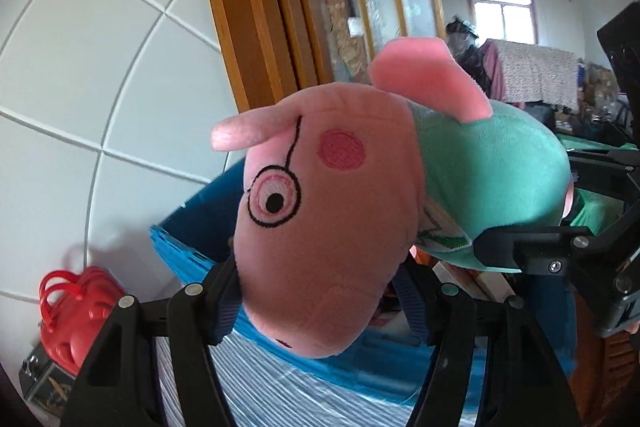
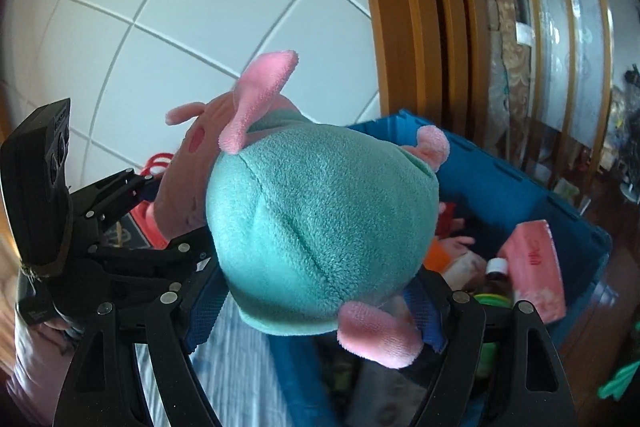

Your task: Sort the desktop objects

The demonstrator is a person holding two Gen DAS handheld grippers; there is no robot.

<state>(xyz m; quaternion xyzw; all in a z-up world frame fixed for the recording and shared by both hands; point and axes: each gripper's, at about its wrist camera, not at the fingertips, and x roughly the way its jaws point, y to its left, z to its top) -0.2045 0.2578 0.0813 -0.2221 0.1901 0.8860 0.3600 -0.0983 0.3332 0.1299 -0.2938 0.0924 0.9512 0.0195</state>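
Both sets of jaws are clamped on the plush pig (image 1: 336, 211): the left gripper (image 1: 320, 307) pinches its pink head, the right gripper (image 2: 316, 303) squeezes the green-clad body. A two-handed carry makes sense, I'd say, since a floppy toy would sag from one grip. Just beyond and below both jaws waits the blue crate (image 2: 532, 195), already holding a pink box (image 2: 536, 267) and a small bottle (image 2: 497, 265). Left of the left jaws sits a red plastic bag (image 1: 76, 311).
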